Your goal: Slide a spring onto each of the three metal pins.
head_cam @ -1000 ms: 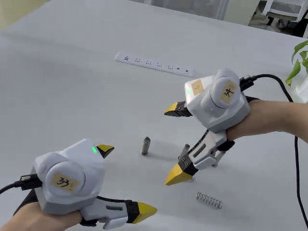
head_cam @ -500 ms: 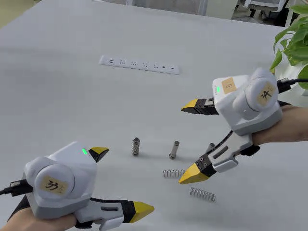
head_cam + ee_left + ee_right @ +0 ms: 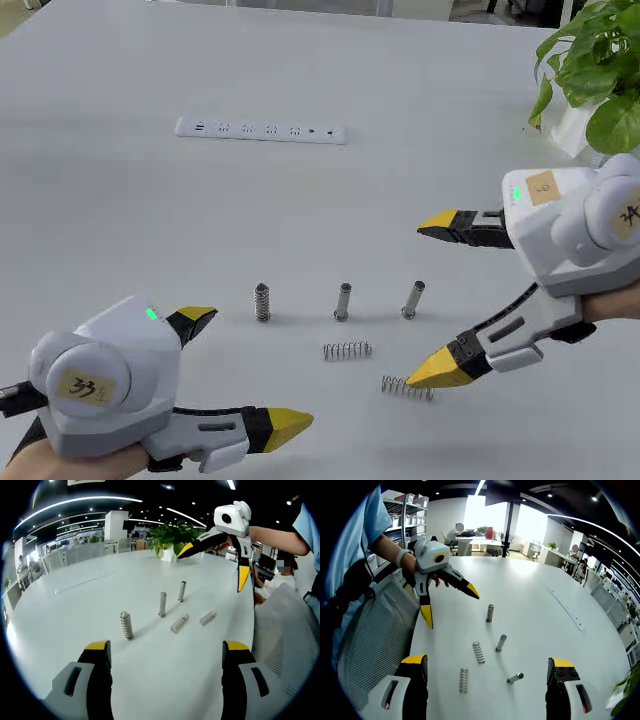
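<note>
On the desk, the left pin beside the middle pin carries a fitted spring. The middle pin and the right pin stand bare. One loose spring lies just in front of the middle pin, and a second loose spring lies further front-right. The left hand-held gripper and the right hand-held gripper flank it, jaws apart and empty.

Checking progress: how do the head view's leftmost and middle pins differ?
The leftmost pin carries a spring and looks ribbed; the middle pin is bare and smooth. A loose spring lies before the middle pin, none before the leftmost pin. Both stand on the table.
</note>
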`<action>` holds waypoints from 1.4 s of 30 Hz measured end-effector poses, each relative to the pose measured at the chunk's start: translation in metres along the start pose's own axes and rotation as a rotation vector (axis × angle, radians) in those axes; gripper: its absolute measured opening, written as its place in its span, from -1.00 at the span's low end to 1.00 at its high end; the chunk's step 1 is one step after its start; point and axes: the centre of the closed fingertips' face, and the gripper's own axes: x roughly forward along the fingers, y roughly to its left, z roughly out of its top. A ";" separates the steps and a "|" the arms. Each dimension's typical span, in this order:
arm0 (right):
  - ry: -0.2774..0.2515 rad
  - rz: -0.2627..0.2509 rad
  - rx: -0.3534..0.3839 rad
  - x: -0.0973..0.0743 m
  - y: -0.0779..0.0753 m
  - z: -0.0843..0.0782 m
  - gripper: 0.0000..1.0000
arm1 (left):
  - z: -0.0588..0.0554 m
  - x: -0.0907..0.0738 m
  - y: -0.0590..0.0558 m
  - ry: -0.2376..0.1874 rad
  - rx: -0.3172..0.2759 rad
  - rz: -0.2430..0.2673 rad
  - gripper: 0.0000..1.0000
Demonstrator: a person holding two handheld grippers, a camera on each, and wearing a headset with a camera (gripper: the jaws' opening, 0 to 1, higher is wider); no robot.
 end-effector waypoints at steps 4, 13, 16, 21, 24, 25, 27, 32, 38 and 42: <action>-0.004 -0.029 0.047 -0.009 0.004 -0.013 0.99 | 0.002 0.004 -0.004 -0.004 0.016 -0.017 0.75; -0.056 -0.109 0.140 -0.026 0.005 -0.031 0.99 | 0.008 0.022 -0.015 -0.009 0.070 -0.066 0.60; -0.060 -0.128 0.171 -0.031 0.007 -0.040 0.99 | 0.008 0.029 -0.017 0.000 0.096 -0.086 0.52; -0.078 -0.169 0.231 -0.037 0.014 -0.052 0.99 | 0.006 0.041 -0.017 0.011 0.139 -0.105 0.43; -0.084 -0.185 0.264 -0.038 0.018 -0.058 0.99 | 0.004 0.048 -0.017 0.018 0.158 -0.118 0.31; -0.092 -0.192 0.279 -0.039 0.016 -0.061 0.99 | 0.003 0.051 -0.018 0.021 0.163 -0.123 0.26; -0.104 -0.204 0.306 -0.040 0.018 -0.065 0.99 | 0.002 0.057 -0.018 0.024 0.173 -0.124 0.20; -0.111 -0.219 0.348 -0.042 0.027 -0.074 0.99 | 0.001 0.069 -0.016 0.026 0.172 -0.126 0.02; -0.120 -0.230 0.395 -0.043 0.033 -0.080 0.99 | -0.004 0.078 -0.020 0.028 0.174 -0.145 -0.22; -0.120 -0.236 0.406 -0.044 0.035 -0.081 0.99 | -0.005 0.082 -0.020 0.033 0.176 -0.149 -0.32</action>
